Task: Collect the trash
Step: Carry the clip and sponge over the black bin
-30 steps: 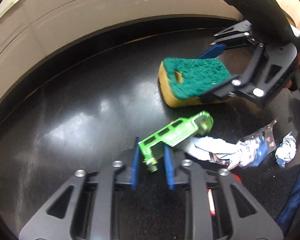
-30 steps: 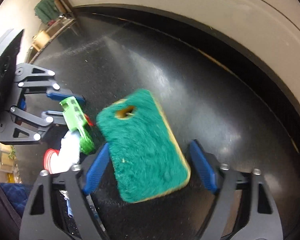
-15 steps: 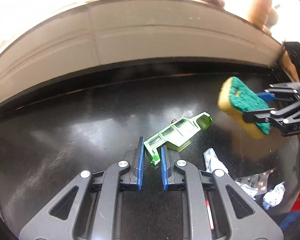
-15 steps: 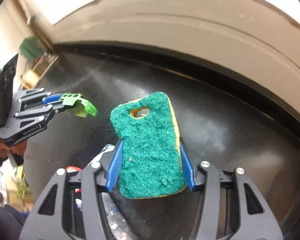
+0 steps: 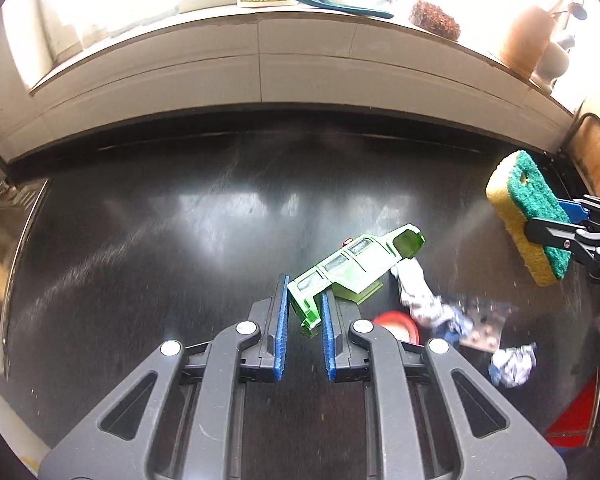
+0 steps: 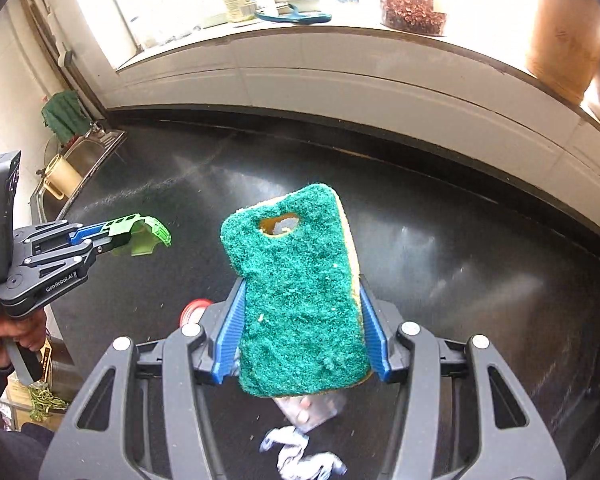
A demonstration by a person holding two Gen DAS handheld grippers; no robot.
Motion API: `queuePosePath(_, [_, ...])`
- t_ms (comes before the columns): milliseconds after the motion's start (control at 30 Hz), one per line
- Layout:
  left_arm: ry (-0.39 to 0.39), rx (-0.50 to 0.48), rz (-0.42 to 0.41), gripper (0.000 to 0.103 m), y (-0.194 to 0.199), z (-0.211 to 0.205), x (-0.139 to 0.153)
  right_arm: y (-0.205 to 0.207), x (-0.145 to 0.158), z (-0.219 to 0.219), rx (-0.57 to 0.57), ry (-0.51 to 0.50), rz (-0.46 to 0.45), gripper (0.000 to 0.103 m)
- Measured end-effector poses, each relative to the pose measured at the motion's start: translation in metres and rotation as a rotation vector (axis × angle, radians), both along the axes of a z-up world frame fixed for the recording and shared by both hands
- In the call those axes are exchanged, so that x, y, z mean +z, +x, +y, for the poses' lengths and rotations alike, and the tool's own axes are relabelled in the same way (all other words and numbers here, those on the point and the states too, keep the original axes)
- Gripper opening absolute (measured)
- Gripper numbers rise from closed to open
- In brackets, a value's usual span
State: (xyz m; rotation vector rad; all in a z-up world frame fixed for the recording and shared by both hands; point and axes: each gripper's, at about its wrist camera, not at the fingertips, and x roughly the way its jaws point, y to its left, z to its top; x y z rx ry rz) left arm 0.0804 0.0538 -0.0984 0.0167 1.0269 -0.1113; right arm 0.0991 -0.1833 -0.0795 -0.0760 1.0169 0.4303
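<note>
- The left claw (image 5: 305, 312) is pinching only the narrow tail end of the green plastic toy-car shell (image 5: 356, 262), so the long body is cantilevering out ahead of the blue pads; I judge that a quick swing could be twisting it loose and dropping it back onto the black surface (image 5: 160, 240).
- The right claw (image 6: 302, 336) is squeezing the green-and-yellow scouring sponge (image 6: 300, 296) across its lower half; being soft, it could be creeping out of the pads if the squeeze is easing.
- Both claws are full, so the litter below is lying out of reach: a crumpled white-and-blue wrapper (image 5: 418, 298), a silver blister pack (image 5: 482, 326), a second paper ball (image 5: 512, 362) and a red lid (image 5: 398, 322), all close together on the surface near its front right.
- No bin is showing in either view, so where the held pieces are going is unclear.
- The shell is looking rigid, thin and translucent, bright green with window cut-outs, hanging in the air above the wrapper and tilting up to the right.
- The sponge is looking worn, its green scrub face fuzzy with a hole torn near the top showing yellow foam, and it is being held upright well above the surface.
</note>
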Motion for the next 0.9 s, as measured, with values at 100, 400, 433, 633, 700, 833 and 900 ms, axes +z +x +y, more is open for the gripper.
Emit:
queuePosePath(100, [0.009,0.001,-0.003,0.014,-0.015,0.001,-0.001,-0.013,0.0,0.003,-0.001,-0.005,-0.003,0.052])
queuePosePath(400, [0.012,0.041,-0.031,0.014,-0.047,0.022,0.013,-0.037,-0.001,0.018,0.021,-0.005,-0.012,0.052])
queuePosePath(433, [0.013,0.05,-0.036,0.014,-0.05,0.026,0.015,-0.039,0.001,0.023,0.031,-0.002,-0.016,0.052])
queuePosePath(633, [0.031,0.163,-0.064,0.014,-0.088,0.069,0.027,-0.051,0.003,0.079,0.144,0.012,-0.028,0.052])
queuePosePath(700, [0.038,0.221,-0.066,0.014,-0.106,0.089,0.028,-0.056,0.003,0.105,0.194,0.016,-0.033,0.052])
queuePosePath(833, [0.063,0.341,-0.059,0.014,-0.148,0.129,0.025,-0.073,-0.001,0.165,0.315,0.023,-0.021,0.053])
queuePosePath(900, [0.07,0.411,-0.047,0.014,-0.173,0.151,0.021,-0.085,-0.007,0.201,0.389,0.02,-0.005,0.053])
